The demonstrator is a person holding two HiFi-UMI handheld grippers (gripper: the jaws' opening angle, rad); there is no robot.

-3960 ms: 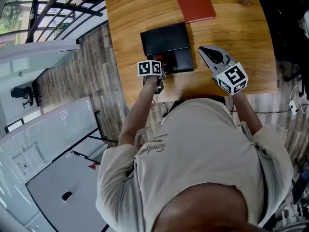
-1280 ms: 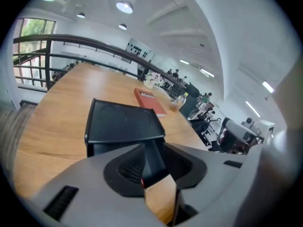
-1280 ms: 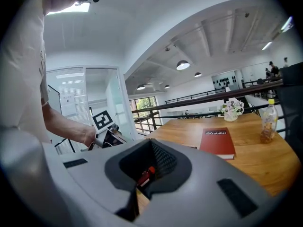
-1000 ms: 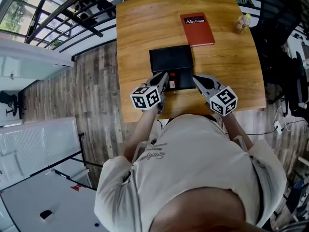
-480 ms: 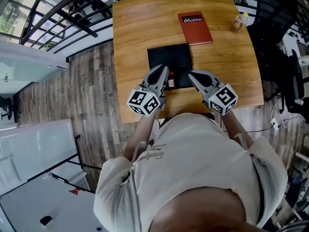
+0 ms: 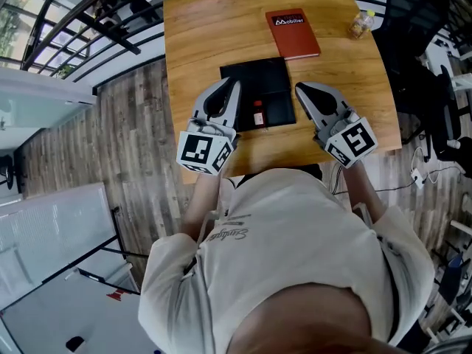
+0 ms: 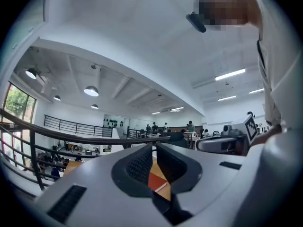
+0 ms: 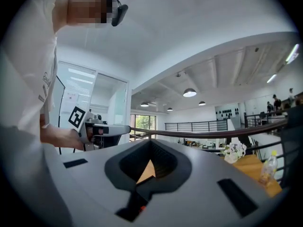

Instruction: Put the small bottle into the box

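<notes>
Small bottle point(image 6: 257, 114) sits in box point(image 6: 254, 76); left tool point(image 6: 233, 85) at its 9 o'clock, right tool point(image 6: 299, 89) at 3, both closed empty; swinging either inward could clip box, tip bottle.

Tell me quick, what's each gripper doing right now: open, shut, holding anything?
Left grey two-jaw gripper: shut, nothing between its jaws.
Right grey two-jaw gripper: shut, nothing between its jaws.
</notes>
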